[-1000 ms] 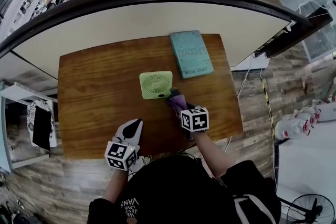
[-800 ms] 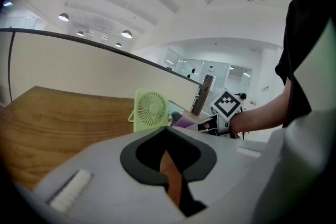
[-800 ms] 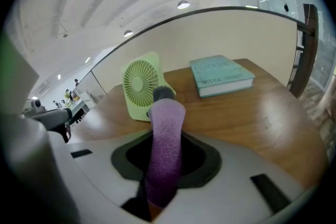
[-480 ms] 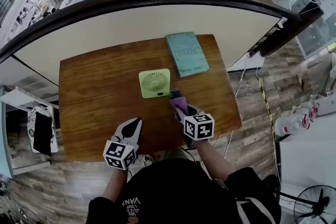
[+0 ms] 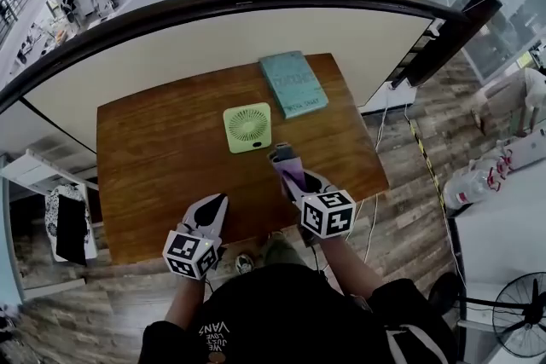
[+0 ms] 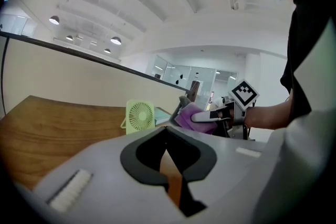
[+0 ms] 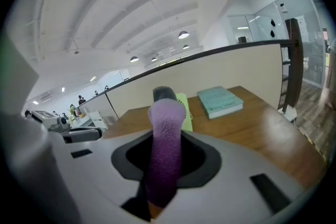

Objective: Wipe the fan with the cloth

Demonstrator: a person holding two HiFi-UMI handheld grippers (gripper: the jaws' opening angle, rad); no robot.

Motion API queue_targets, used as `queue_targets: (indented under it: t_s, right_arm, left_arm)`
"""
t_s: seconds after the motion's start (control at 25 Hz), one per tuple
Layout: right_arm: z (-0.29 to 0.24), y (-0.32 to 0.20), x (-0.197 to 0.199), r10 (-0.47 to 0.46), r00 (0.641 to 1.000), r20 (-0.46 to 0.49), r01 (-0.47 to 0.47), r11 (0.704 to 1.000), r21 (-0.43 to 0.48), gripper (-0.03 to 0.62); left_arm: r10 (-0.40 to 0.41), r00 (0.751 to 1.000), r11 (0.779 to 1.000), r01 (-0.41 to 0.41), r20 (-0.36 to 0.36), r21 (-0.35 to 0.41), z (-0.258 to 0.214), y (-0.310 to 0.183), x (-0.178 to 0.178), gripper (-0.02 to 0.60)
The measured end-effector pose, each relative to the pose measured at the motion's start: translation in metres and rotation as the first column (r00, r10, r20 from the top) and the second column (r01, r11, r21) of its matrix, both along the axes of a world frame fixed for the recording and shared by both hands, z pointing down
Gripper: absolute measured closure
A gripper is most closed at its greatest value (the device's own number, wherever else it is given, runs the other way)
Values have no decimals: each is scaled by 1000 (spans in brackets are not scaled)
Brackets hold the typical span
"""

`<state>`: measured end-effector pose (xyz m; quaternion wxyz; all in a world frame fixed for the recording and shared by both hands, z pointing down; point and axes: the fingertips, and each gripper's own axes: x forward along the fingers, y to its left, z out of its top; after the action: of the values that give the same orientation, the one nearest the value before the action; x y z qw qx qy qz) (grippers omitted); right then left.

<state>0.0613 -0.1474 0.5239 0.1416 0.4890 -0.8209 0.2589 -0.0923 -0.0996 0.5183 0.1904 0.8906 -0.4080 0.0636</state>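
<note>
While the right gripper (image 5: 286,158) has its jaws clamped on the purple cloth (image 5: 292,173), whose free end sticks out past the tips, that hand is the one placed to wipe. The green square fan (image 5: 247,128) stands propped near the middle of the desk (image 5: 145,158), its grille towards the person. In the head view it lies just up and to the left of the cloth's tip, near but apart. A teal book (image 5: 293,83) lies beyond it, upper right. The left gripper (image 5: 215,205), jaws together on nothing, hangs at the desk's lower edge, farther from the fan. The next move looks like a short reach forward and leftward.
</note>
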Motion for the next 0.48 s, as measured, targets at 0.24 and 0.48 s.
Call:
queue_targets:
  t_s: [0.24,0.48]
  right_arm:
    - [-7,32,-9,20,1000,12,-20,1000,20,496]
    - [-14,58,-18,34,999,25,-35,999,40,496]
  left_arm:
    - [7,1000,1000,-7,-8,0,-1,25,-13,571]
    - [27,999,1000,-26,-18,10,-5,46,-22,571]
